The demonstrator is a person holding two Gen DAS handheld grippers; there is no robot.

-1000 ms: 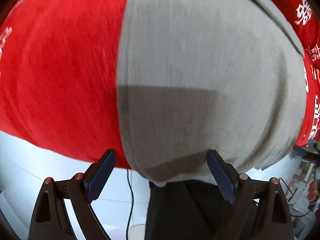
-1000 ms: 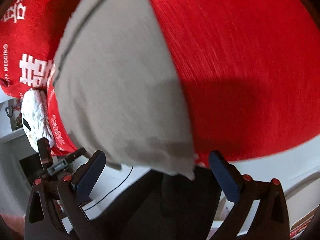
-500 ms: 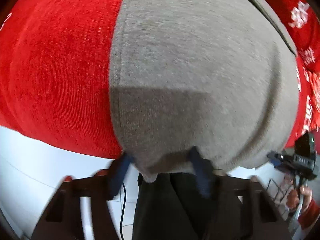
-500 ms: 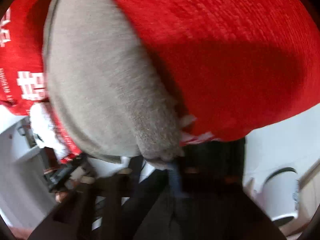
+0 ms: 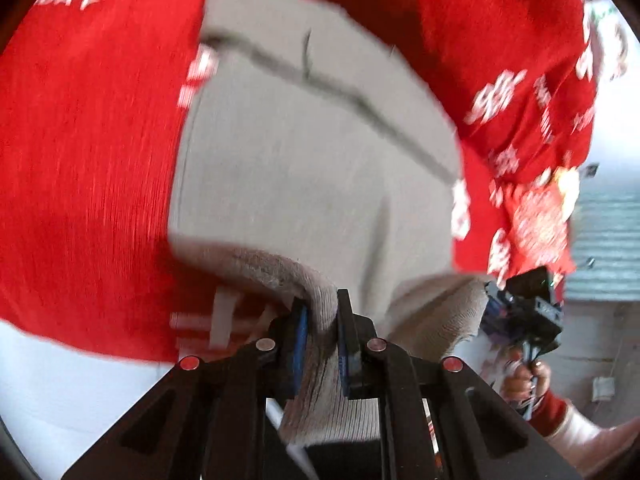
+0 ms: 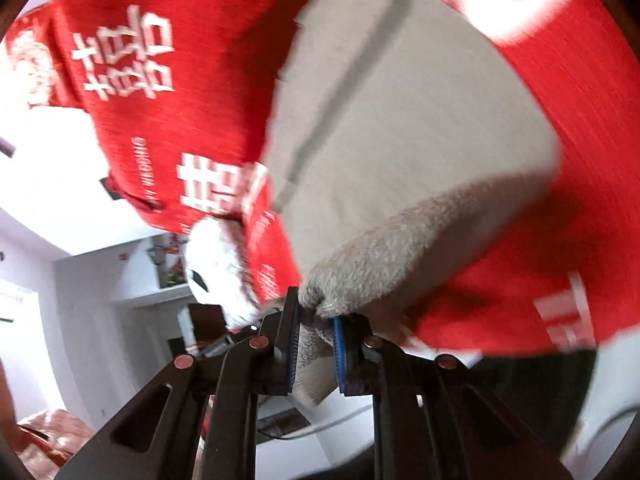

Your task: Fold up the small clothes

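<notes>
A grey knitted garment [image 5: 304, 168] lies on a red cloth-covered surface [image 5: 88, 160]. My left gripper [image 5: 322, 312] is shut on one near corner of the garment, and the knit bunches between its blue pads. My right gripper [image 6: 316, 322] is shut on the other near corner of the grey garment [image 6: 408, 128]. Both corners are raised off the red cloth. The right gripper also shows in the left wrist view [image 5: 520, 312], held by a hand at the garment's right end.
The red cloth [image 6: 168, 92] carries white printed characters and hangs over the surface's edges. A white plush toy [image 6: 220, 264] sits at the cloth's edge in the right wrist view. White walls and shelves lie beyond.
Both grippers were open around the garment's near edge; they have closed on its two corners and lifted them off the red cloth. Both views have tilted and pulled back.
</notes>
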